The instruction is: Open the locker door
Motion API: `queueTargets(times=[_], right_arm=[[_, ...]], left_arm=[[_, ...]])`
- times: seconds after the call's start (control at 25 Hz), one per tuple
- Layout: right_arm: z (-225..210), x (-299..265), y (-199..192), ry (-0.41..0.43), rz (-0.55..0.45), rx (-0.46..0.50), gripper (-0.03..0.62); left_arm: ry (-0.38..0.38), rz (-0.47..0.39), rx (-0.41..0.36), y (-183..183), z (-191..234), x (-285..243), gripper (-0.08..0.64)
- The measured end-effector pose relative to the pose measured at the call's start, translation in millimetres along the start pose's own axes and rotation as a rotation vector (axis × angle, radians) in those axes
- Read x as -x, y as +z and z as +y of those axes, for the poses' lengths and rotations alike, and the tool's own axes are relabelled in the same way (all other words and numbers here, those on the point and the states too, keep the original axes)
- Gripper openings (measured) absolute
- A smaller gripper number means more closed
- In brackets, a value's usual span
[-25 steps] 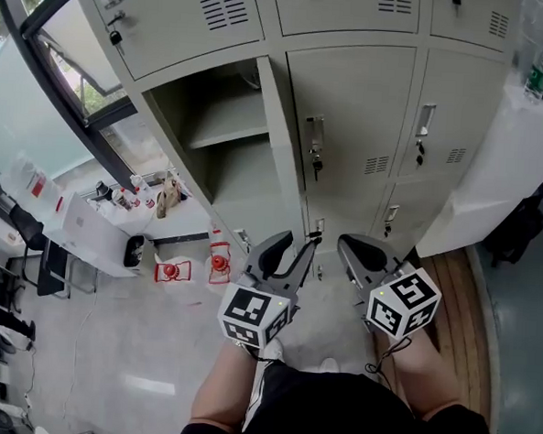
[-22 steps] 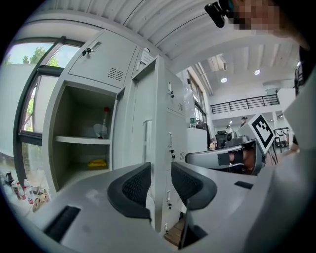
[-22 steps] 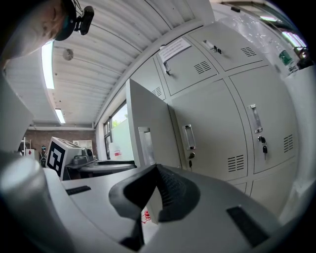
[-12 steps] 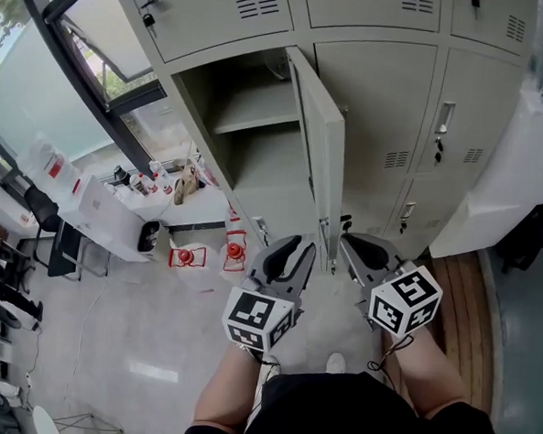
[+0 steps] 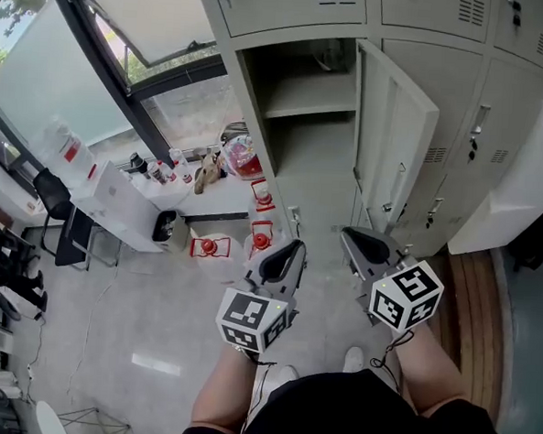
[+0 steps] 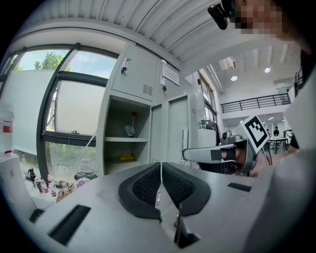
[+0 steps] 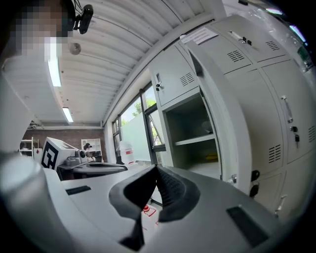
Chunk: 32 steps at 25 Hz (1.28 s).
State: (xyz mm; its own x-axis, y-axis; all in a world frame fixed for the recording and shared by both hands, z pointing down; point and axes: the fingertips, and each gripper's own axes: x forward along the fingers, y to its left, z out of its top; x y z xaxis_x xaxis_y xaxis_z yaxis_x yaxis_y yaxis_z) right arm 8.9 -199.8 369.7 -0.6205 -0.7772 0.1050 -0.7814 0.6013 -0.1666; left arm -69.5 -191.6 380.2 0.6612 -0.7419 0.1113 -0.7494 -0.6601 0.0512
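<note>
Door (image 5: 395, 146) swung wider — grippers drawn back.
Left gripper (image 5: 291, 248) jaws just closed, empty; right gripper (image 5: 351, 235) jaws together. Only gripper views show a yellow item (image 6: 126, 158) inside.

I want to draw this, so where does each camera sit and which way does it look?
Head view: on the person's head, looking steeply down at the open locker; shows both forearms, left gripper, right gripper.
Left gripper view: on the left gripper, looking level along its just-closed, empty jaws toward the locker and window; right gripper at right.
Right gripper view: on the right gripper, looking along its shut jaws at the locker; left gripper at left.
Shared: all three show the open locker's shelf.
</note>
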Motion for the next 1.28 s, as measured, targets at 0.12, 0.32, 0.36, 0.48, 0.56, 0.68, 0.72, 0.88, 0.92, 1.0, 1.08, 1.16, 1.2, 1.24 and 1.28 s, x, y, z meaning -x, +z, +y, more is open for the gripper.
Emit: queueTargets(times=[0.12,0.32,0.36,0.48,0.56,0.68,0.72,0.88,0.92,1.0,1.08,1.16,1.2,1.24,1.28], right_arm=[[24,-13,-3,-0.017,-0.006,-0.002,0.054],[63,-25,-12,-0.055,-0.009,-0.001,0.054],[70,-25,-14,-0.063,-0.009,0.001,0.054],[89,-26,-21,-0.088,-0.008,0.005,0.054],[100,-24,-26,-0.109,-0.008,0.009,0.054],[115,-19,-32,-0.136,-0.006,0.013,0.054],[119,-18,-34,-0.145,-0.004,0.015,0.054],[131,-11,-41,-0.187,0.001,0.022,0.054],[134,-9,-42,-0.198,0.002,0.023,0.054],[138,-7,-44,-0.213,0.004,0.025,0.054],[141,-4,-45,-0.224,0.007,0.029,0.054],[144,-2,-46,-0.233,0.010,0.034,0.054],[145,-1,-46,-0.236,0.012,0.037,0.054],[146,0,-46,-0.237,0.014,0.038,0.054],[147,0,-46,-0.238,0.015,0.040,0.054]], left_arm=[[-0.005,0.001,0.000,-3,20,27,0.020],[-0.028,-0.003,0.009,-9,42,68,0.020],[-0.036,-0.004,0.013,-11,44,75,0.020],[-0.065,-0.007,0.015,-17,46,93,0.020],[-0.088,-0.009,0.011,-20,46,102,0.020],[-0.116,-0.013,0.013,-24,46,116,0.020],[-0.125,-0.016,0.016,-25,46,119,0.020],[-0.163,-0.023,0.028,-29,44,128,0.020],[-0.172,-0.024,0.030,-30,43,131,0.020],[-0.184,-0.028,0.034,-31,43,135,0.020],[-0.195,-0.033,0.037,-31,43,137,0.020],[-0.206,-0.035,0.037,-31,40,138,0.020],[-0.210,-0.036,0.037,-31,39,139,0.020],[-0.213,-0.038,0.039,-31,39,140,0.020],[-0.214,-0.040,0.041,-30,39,140,0.020]])
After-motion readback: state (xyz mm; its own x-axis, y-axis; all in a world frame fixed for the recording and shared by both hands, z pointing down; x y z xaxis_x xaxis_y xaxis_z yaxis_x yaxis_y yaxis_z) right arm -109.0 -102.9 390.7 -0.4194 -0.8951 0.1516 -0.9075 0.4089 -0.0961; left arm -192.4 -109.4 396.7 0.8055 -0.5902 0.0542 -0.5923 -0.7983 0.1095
